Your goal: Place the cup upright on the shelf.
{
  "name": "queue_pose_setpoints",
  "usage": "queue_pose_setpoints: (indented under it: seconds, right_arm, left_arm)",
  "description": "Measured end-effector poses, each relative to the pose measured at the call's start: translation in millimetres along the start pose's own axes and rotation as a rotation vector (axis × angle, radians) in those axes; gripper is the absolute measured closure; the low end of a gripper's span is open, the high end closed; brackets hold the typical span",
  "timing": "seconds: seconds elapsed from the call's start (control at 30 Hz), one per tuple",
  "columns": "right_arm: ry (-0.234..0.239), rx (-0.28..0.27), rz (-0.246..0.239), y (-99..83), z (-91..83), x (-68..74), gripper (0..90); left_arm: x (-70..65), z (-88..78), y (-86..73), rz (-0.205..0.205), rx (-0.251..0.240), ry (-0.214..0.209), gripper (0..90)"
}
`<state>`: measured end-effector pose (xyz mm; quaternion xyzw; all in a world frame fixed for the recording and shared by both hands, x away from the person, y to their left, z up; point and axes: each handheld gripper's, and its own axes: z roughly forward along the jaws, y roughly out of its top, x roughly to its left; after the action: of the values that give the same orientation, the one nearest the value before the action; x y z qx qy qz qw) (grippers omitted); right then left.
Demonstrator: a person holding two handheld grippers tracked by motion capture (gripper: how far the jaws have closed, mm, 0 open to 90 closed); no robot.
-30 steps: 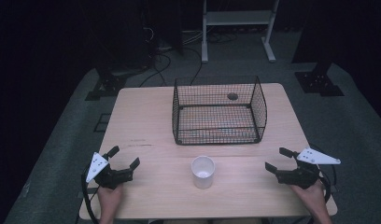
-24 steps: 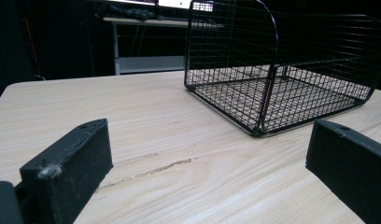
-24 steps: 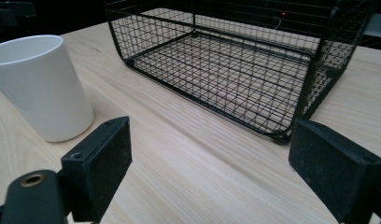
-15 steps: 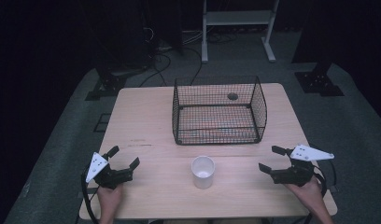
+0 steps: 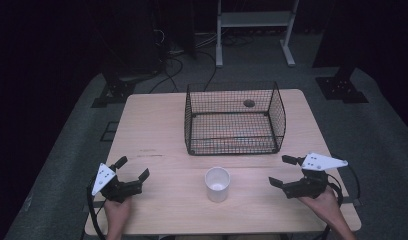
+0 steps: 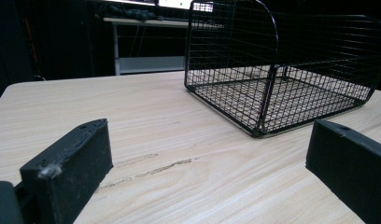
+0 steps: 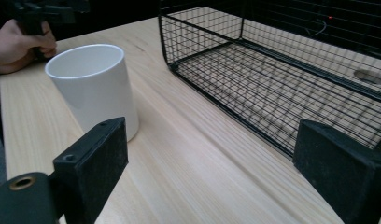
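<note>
1. Pale wooden table, rectangular, light grain, faint scuff marks near the left front; carries every item listed below.
2. White plastic cup, round, upright, mouth open upward; stands on the table near its front edge, roughly midway between the two grippers, touching neither, just in front of the basket. Seen also in the right gripper view, ahead of and beyond the left-hand jaw of that view, apart from it.
3. Black wire-mesh basket, rectangular, open top, rounded corners; sits on the far half of the table behind the cup, apart from it. Visible through the mesh: a small round hole in the tabletop at the far side.
4. Left gripper, black, two-jawed, with grey three-cornered plate; held low at the front left of the table in a person's left hand. Jaws spread wide, nothing between them but bare tabletop; aimed toward the basket.
5. Right gripper, black, two-jawed, with grey three-cornered plate; held at the front right in the right hand. Jaws spread, just been opening, nothing between them; pointed leftward toward the cup, well short of it.
6. Dark grey floor around the table; white metal frame standing beyond the far edge.
</note>
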<state>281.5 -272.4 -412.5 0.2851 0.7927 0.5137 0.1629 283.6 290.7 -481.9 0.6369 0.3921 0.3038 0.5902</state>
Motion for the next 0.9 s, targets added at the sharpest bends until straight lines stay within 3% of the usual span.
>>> queue_pose_setpoints:
  seconds: [0.4, 0.9]
  right_arm:
    - [0.080, 0.016, -0.031, 9.6, 14.5, 13.0, 7.6]
    - [0.140, 0.029, -0.058, 15.6, 28.9, 24.9, 6.8]
  left_arm:
    - [-0.4, 0.0, 0.1, 0.004, -0.001, 0.000, 0.0]
    - [-0.3, 0.1, 0.1, 0.003, -0.001, 0.000, 0.0]
